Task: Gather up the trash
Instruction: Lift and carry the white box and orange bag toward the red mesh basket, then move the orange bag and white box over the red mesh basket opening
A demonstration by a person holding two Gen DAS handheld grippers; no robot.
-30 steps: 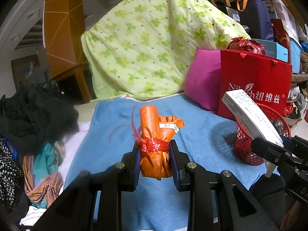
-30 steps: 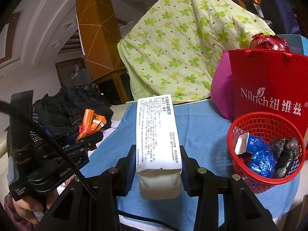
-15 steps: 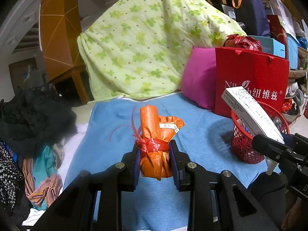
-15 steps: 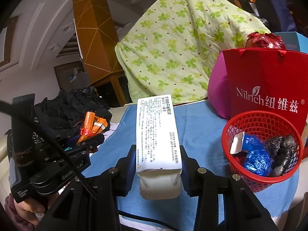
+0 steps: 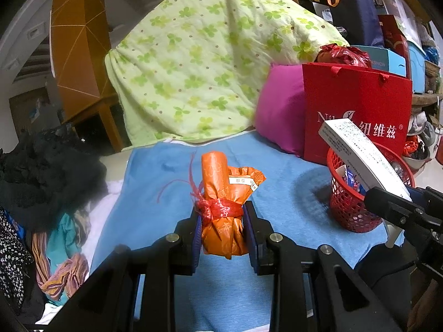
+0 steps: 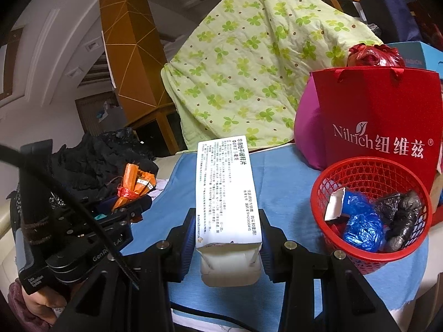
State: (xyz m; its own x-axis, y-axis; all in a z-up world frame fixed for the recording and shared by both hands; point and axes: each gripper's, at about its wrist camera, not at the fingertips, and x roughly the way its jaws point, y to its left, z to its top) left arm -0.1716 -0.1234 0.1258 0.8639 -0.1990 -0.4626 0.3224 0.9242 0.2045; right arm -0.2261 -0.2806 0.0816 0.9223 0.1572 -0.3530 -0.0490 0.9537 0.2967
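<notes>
My left gripper (image 5: 223, 229) is shut on an orange wrapper bundle (image 5: 221, 207) tied with red string, held above the blue cloth (image 5: 155, 182). My right gripper (image 6: 227, 238) is shut on a white medicine box (image 6: 225, 188) with printed text. In the left wrist view this box (image 5: 360, 155) hangs over the red mesh basket (image 5: 349, 210). In the right wrist view the basket (image 6: 371, 171) stands to the right of the box and holds blue and black plastic bags and a white scrap. The left gripper (image 6: 130, 207) with the orange bundle (image 6: 133, 185) shows at the left.
A red paper bag (image 6: 382, 116) and a magenta pillow (image 5: 279, 110) stand behind the basket. A green clover quilt (image 5: 210, 63) is heaped at the back. Dark clothes (image 5: 41, 171) and colourful fabric (image 5: 61, 262) lie left of the blue cloth. An orange wooden cabinet (image 6: 130, 55) stands behind.
The white box in my right gripper has moved closer to and over the red basket. The left gripper has shifted slightly, still holding the orange bundle.
</notes>
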